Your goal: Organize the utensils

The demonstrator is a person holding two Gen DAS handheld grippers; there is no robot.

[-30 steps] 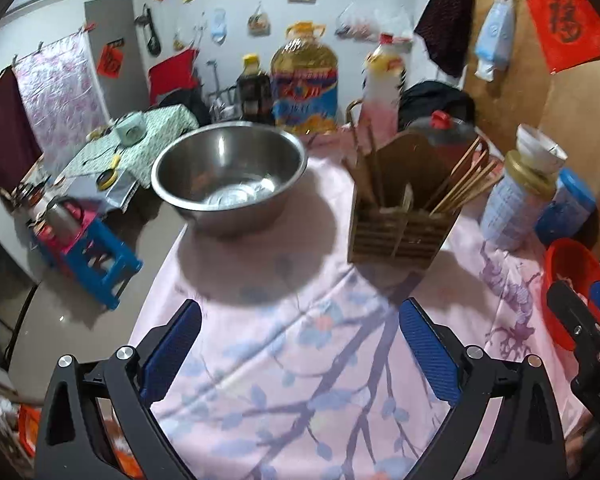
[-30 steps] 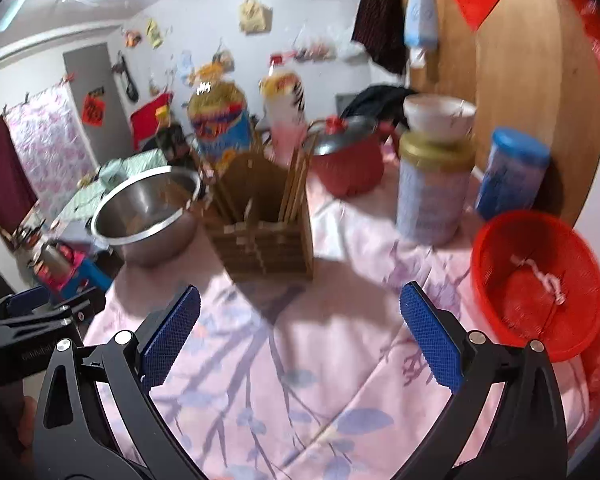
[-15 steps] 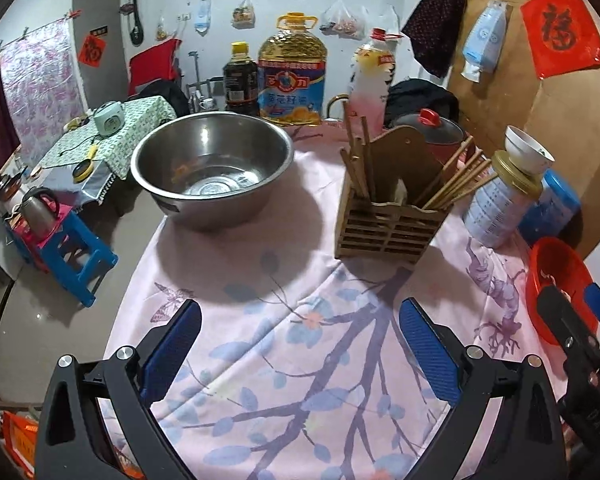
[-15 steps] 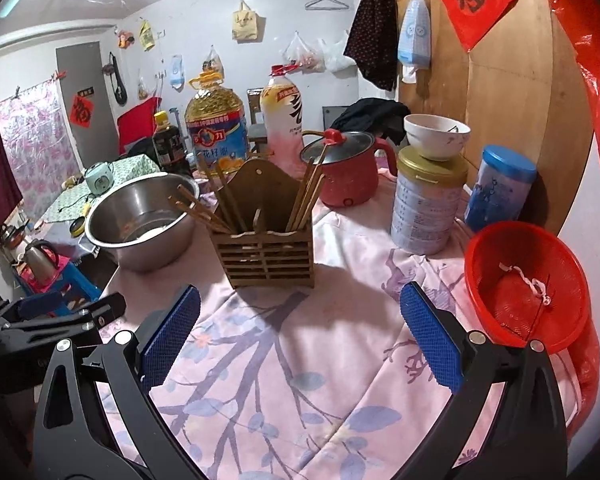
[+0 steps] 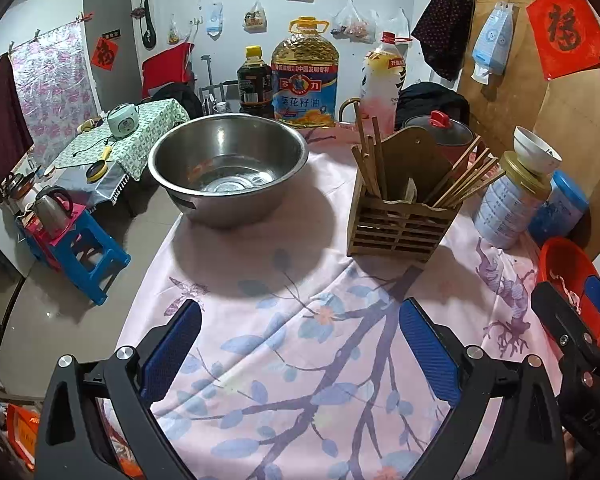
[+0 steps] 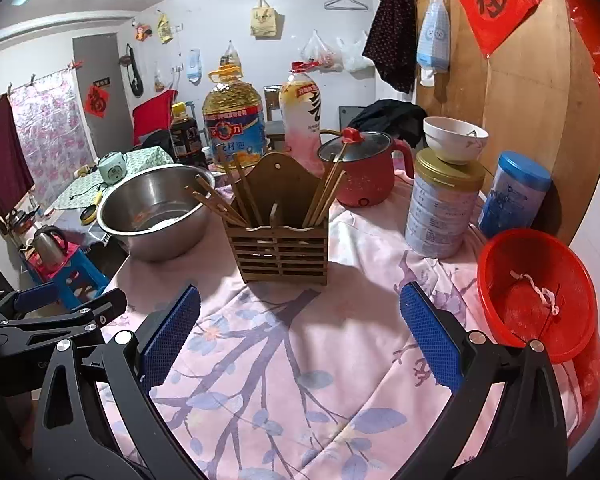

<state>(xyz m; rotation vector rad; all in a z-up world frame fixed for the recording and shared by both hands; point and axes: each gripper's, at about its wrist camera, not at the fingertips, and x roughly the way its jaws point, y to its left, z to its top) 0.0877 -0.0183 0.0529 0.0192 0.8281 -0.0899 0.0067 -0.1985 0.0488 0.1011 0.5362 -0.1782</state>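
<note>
A slatted wooden utensil holder [image 6: 278, 220] stands upright on a table covered by a pink floral tablecloth [image 6: 300, 360]. Taking the holder as the landmark: the right gripper [image 6: 300, 338] hovers in front of it, its blue-padded fingers [image 6: 172, 336] spread wide and empty, well apart from the holder, which sits centred beyond the gap. The left gripper [image 5: 300, 344] is also in front of the holder, fingers [image 5: 428, 350] equally wide and holding nothing; from its view the holder [image 5: 404, 208] lies ahead and to the right.

The holder is a brown box with horizontal slats, a tall arched back panel and two compartments. Wooden chopsticks [image 6: 220, 200] lean outward from the left compartment, and another bundle [image 6: 324, 196] leans from the right.

Left of the holder sits a large stainless steel bowl [image 6: 156, 212]. Right of it stands a cylindrical tin with a gold lid [image 6: 440, 208], topped by a small white bowl [image 6: 454, 140]. Farther right is a red plastic basket [image 6: 536, 296].
</note>
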